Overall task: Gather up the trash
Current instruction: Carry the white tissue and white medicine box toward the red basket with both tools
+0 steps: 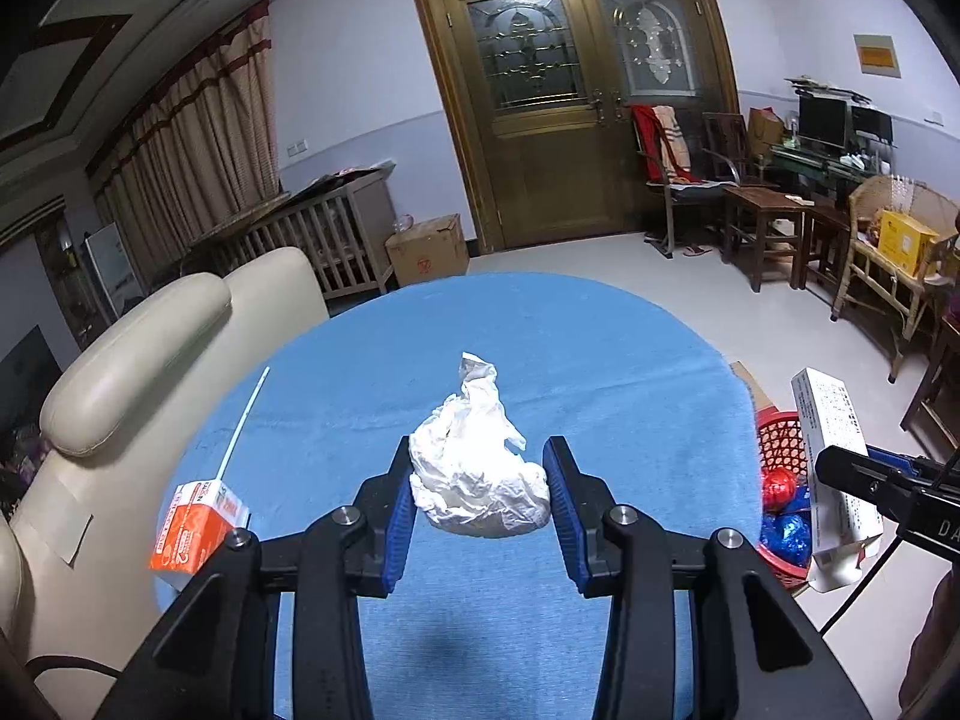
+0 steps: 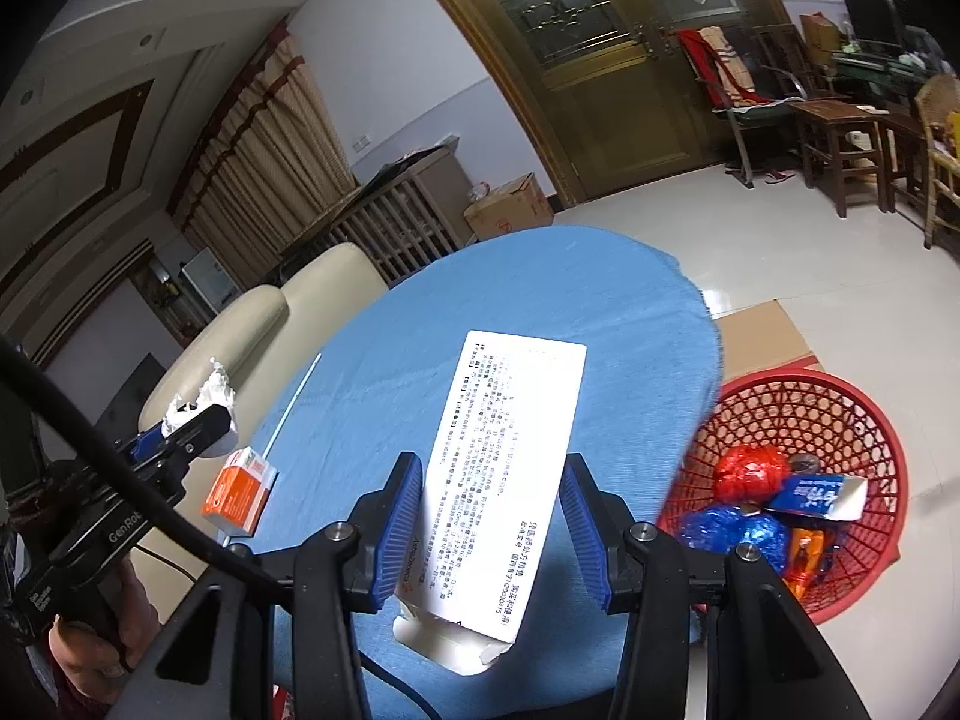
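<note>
A crumpled white bag [image 1: 480, 480] is gripped in the left tongs [image 1: 480, 501] and a white box [image 2: 498, 480] in the right tongs [image 2: 492, 522], both held above the blue counter [image 1: 372, 372], beside the red basket [image 2: 840, 420].

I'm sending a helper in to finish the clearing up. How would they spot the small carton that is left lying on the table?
Find the round table under the blue cloth, next to the cream sofa. At its sofa-side edge lies the small carton, close to a thin white stick. It is the only orange and white box on the cloth; the other white items are held in the grippers.
</note>
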